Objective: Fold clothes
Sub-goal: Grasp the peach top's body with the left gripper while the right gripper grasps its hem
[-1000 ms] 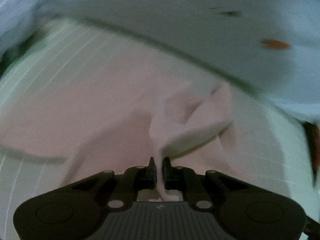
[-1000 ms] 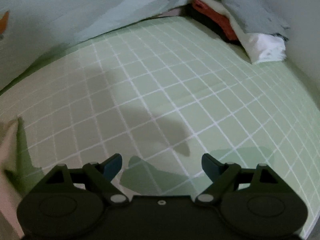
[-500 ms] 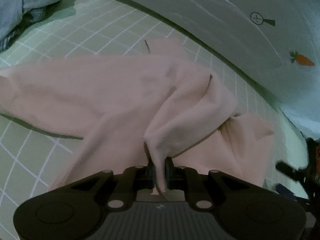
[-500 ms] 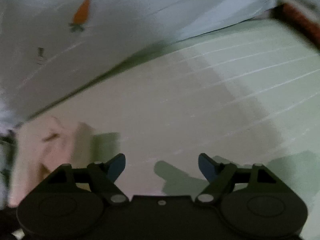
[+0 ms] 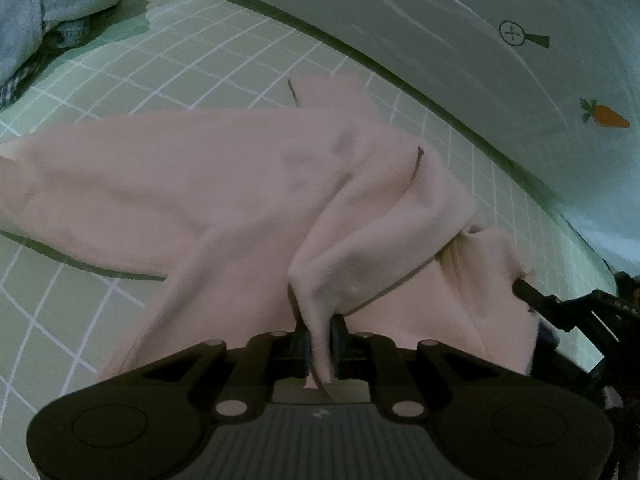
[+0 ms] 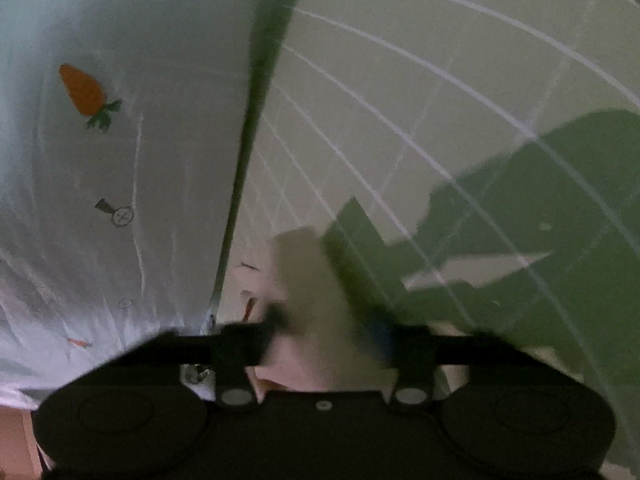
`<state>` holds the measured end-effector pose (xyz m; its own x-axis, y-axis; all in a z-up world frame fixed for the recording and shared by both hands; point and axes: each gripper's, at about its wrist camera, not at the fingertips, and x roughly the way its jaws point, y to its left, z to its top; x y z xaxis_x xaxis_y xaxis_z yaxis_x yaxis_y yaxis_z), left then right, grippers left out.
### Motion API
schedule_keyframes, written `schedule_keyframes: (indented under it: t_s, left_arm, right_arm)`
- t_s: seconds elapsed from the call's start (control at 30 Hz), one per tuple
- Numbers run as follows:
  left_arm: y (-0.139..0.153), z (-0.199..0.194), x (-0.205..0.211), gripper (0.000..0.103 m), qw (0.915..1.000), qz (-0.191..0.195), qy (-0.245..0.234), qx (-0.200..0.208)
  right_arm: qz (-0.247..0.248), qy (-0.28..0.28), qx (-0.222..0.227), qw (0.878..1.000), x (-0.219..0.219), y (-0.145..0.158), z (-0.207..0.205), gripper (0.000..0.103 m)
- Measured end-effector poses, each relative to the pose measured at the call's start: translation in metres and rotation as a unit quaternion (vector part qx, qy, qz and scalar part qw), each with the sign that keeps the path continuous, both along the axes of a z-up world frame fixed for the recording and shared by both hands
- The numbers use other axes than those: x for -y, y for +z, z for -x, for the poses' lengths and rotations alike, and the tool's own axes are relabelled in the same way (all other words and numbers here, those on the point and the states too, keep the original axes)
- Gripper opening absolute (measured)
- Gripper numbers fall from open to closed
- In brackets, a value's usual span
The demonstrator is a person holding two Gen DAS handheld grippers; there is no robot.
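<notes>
The left gripper (image 5: pixel 320 344) has its two fingers pressed together on a narrow fold of the pink garment (image 5: pixel 208 188), which rises as a peak straight out of the pinch and drapes away ahead of it. From that peak the cloth spreads wide to the left across the green checked sheet (image 5: pixel 120 80), with one long flat part reaching the left edge of the view and a lower edge casting a dark shadow on the sheet. To the right of the pinch the garment bunches into a thicker fold, and a thin dark cord (image 5: pixel 418 160) shows on top of it. At the far right edge of the left view the right gripper (image 5: pixel 568 304) comes in dark against the cloth, its tip touching the garment's right side. In the right wrist view, which is blurred, the right gripper (image 6: pixel 332 320) has its fingers spread wide, with a strip of the pink garment (image 6: pixel 316 312) lying between them and running forward onto the checked sheet (image 6: pixel 420 92); whether the fingers touch it cannot be told. A pale wall cloth (image 6: pixel 120 160) printed with an orange carrot (image 6: pixel 82 90) borders the sheet, and a heap of blue-grey clothes (image 5: pixel 48 4) sits in the far left corner.
</notes>
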<state>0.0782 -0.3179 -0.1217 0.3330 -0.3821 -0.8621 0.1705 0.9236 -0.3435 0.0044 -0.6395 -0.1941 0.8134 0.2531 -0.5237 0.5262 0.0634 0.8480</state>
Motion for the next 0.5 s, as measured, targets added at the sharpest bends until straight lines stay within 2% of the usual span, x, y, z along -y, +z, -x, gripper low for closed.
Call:
schedule_keyframes:
  t_s: [0.03,0.07,0.13,0.17,0.2,0.3,0.33,0.37,0.43,0.5]
  left_arm:
    - [0.0,0.0,-0.001,0.017,1.0,0.003,0.002,0.0]
    - [0.0,-0.001,-0.002,0.023,1.0,0.006,0.007,-0.001]
    - [0.003,-0.001,-0.004,0.047,0.9998,0.009,0.015,0.007]
    - [0.007,0.001,-0.007,0.065,0.9996,0.011,0.021,0.017]
    - [0.011,0.002,-0.009,0.071,0.9991,0.016,0.026,0.029]
    - [0.022,0.004,-0.011,0.072,0.9979,0.037,0.018,0.051]
    - [0.024,0.005,-0.008,0.072,0.9978,0.031,0.014,0.057]
    - [0.024,0.005,-0.004,0.072,0.9977,0.017,0.011,0.064]
    - [0.022,0.004,0.002,0.072,0.9978,-0.008,0.005,0.066]
    - [0.02,0.004,-0.001,0.072,0.9983,-0.013,0.007,0.057]
  right_arm:
    - [0.016,0.006,0.003,1.0,0.001,0.004,-0.001,0.01]
    - [0.031,0.012,0.006,0.999,0.002,0.008,-0.002,0.01]
    - [0.101,0.019,0.013,0.995,0.004,0.033,0.004,0.009]
    - [0.148,0.022,0.02,0.989,0.004,0.052,0.01,0.009]
    - [0.195,0.025,0.026,0.98,0.005,0.07,0.016,0.009]
    - [0.342,0.03,0.034,0.938,-0.001,0.123,0.038,0.009]
    - [0.381,0.03,0.031,0.924,-0.005,0.136,0.045,0.009]
    - [0.404,0.032,0.026,0.914,-0.008,0.14,0.048,0.009]
    - [0.408,0.043,-0.027,0.912,-0.006,0.124,0.044,0.009]
    - [0.408,0.055,-0.083,0.908,-0.004,0.106,0.041,0.01]
